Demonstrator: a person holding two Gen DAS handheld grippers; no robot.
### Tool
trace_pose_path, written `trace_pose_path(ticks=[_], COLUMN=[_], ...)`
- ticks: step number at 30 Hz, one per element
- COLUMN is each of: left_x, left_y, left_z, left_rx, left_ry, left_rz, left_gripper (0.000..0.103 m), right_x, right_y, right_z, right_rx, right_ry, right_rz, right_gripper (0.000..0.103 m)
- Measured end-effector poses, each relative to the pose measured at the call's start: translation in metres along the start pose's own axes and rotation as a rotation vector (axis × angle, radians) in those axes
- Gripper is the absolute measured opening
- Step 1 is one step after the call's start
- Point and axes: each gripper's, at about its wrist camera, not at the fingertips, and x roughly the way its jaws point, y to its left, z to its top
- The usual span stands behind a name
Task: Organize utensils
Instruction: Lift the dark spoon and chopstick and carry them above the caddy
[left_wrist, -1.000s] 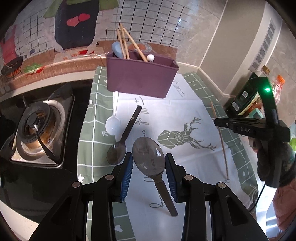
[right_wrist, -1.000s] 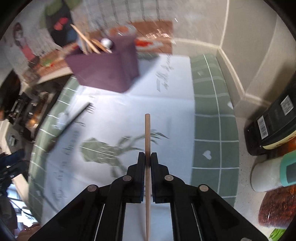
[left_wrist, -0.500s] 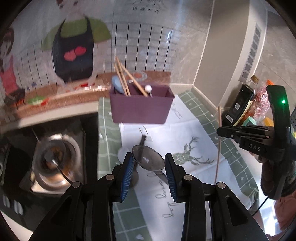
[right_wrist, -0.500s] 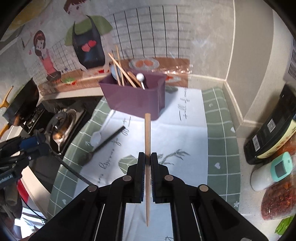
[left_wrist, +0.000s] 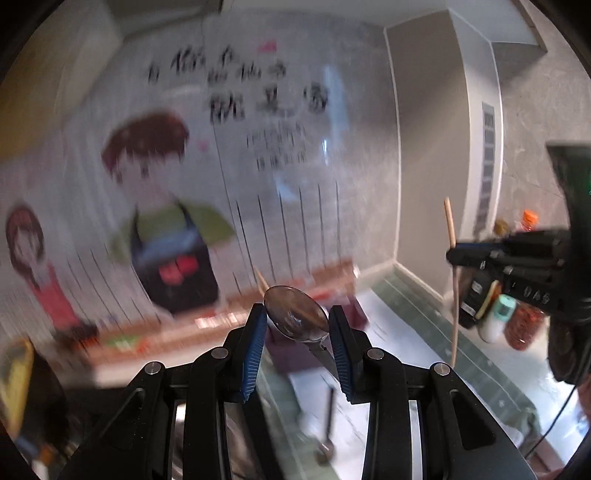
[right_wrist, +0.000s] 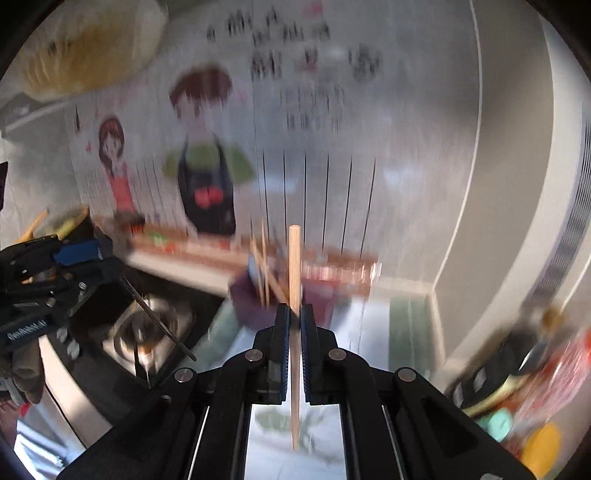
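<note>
My left gripper (left_wrist: 297, 325) is shut on a metal spoon (left_wrist: 295, 318), gripping its bowl, with the dark handle hanging down toward the mat. It is raised and tilted up, facing the wall. The purple utensil box (left_wrist: 295, 356) is partly hidden behind the spoon. My right gripper (right_wrist: 294, 325) is shut on a wooden chopstick (right_wrist: 294, 266), held upright. The purple box (right_wrist: 251, 306) with several chopsticks sits just beyond it, blurred. The right gripper and its chopstick (left_wrist: 451, 236) show at the right of the left wrist view. The left gripper (right_wrist: 74, 254) shows at the left of the right wrist view.
A dark spoon (left_wrist: 327, 424) and a white spoon (left_wrist: 306, 430) lie on the green-and-white mat (left_wrist: 424, 332). A gas stove (right_wrist: 144, 332) is to the left. Bottles and jars (left_wrist: 498, 317) stand at the right by the wall corner.
Both grippers have lifted and tilted upward with their utensils; the views now face the wall poster and are motion-blurred. The spoon has left the mat.
</note>
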Motion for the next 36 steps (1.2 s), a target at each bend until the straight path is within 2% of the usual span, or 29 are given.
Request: trace_pose_path(ticks=[5, 8, 14, 20, 29, 36], left_x=[-0.002, 0.002, 0.031, 0.088, 0.176, 0.231], left_y=[0.013, 0.021, 0.032, 0.031, 0.039, 0.034], left_z=[0.047, 0.061, 0.077, 0.070, 0.045, 0.020], left_rx=[0.026, 0.014, -0.010, 0.018, 0.004, 0.006], left_ry=[-0.076, -0.098, -0.086, -0.010, 0.127, 0.220], left_rz=[0.063, 0.080, 0.109, 0.122, 0.085, 0.045], left_gripper=[0.036, 0.036, 0.036, 0.036, 0.036, 0.036], right_x=[-0.016, -0.015, 0.009, 0.060, 0.148, 0.216], right_y=[0.000, -0.001, -0.009, -0.022, -0.038, -0.045], right_z=[0.062, 0.086, 0.104, 0.094, 0.069, 0.034], right_rx=[-0.010, -0.010, 0.009, 0.033, 0.063, 0.102], right_ry=[-0.139, -0.187, -0.213, -0.153, -0.055, 0.080], right_rz=[-0.042, -0.061, -0.061, -0.020, 0.006, 0.027], right_gripper=[0.006, 0.006, 0.006, 0.006, 0.006, 0.006])
